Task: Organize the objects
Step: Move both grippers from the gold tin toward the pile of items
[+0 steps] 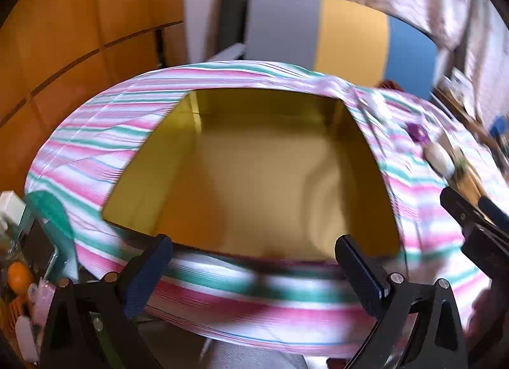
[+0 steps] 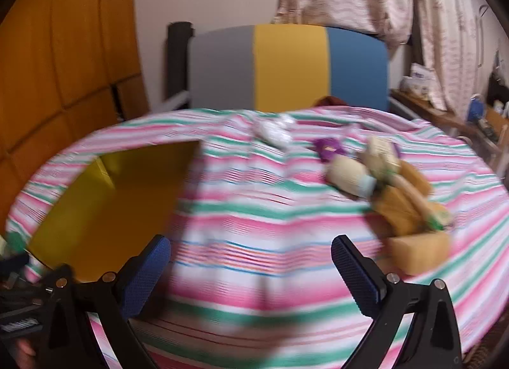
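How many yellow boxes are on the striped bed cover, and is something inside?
1. The yellow box lies open on the left part of the striped cover, just ahead of the left gripper. Its visible inside looks empty; the near corners are hidden.

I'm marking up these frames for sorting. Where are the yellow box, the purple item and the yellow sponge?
yellow box (image 1: 254, 184): left wrist view, on its bare inner floor.
purple item (image 2: 329, 147): right wrist view, on its middle.
yellow sponge (image 2: 416, 251): right wrist view, on its front face, at the near end of the pile.
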Demonstrator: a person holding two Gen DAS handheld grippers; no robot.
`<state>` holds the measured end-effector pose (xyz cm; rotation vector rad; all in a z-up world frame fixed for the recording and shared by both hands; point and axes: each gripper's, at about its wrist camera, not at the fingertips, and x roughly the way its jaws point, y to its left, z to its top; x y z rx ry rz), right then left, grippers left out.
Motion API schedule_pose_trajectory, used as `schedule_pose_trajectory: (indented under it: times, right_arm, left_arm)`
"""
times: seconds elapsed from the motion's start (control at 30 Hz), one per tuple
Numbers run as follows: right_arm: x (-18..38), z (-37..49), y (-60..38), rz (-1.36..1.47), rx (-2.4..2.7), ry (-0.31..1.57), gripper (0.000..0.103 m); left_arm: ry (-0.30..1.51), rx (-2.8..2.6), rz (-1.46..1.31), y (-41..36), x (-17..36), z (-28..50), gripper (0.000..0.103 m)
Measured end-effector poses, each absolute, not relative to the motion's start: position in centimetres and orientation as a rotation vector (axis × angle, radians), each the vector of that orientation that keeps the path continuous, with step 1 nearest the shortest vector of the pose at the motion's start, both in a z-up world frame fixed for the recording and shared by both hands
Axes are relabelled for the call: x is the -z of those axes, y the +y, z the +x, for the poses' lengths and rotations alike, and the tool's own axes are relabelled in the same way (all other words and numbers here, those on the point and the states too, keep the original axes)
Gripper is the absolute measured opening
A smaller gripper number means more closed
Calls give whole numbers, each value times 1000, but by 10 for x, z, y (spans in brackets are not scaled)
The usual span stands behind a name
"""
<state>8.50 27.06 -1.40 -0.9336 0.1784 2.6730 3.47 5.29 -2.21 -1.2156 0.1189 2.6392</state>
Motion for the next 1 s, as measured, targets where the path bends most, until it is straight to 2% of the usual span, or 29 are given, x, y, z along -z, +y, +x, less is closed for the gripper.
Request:
schedule_pose_trajectory:
  times: [0.07,0.2,0.53,0.63,0.73,0.77,0.87,1.0]
  right_arm:
    - [22,99,289,-920,-2610,171,103]
    - [27,135,338,-813,-2510,287,102]
    - [46,148,425,-788,-2409,379,96]
    - [50,143,427,-790,-2450,330,91]
    - [55,134,423,-811,-2494,253,78]
    - [57,131,422,-831,-2494,229,68]
    - [59,128,416,-824,-2489,220,67]
    - [56,129,398,-783,-2616,358,67]
  left_arm:
    - [172,-2602,-1200,67,25,43,103]
    - [236,-2534,-1165,93,29,57,103]
    - [214,-2370,-1160,123,30,82,103]
    - [253,-2363,-1141,130,29,88,103]
    - [268,-2353,-1144,133,29,92,103]
    - [267,-2349,-1149,133,29,93,103]
    - [257,-2343,-1157,134,30,92,103]
    - [239,-2343,-1171,134,30,91,103]
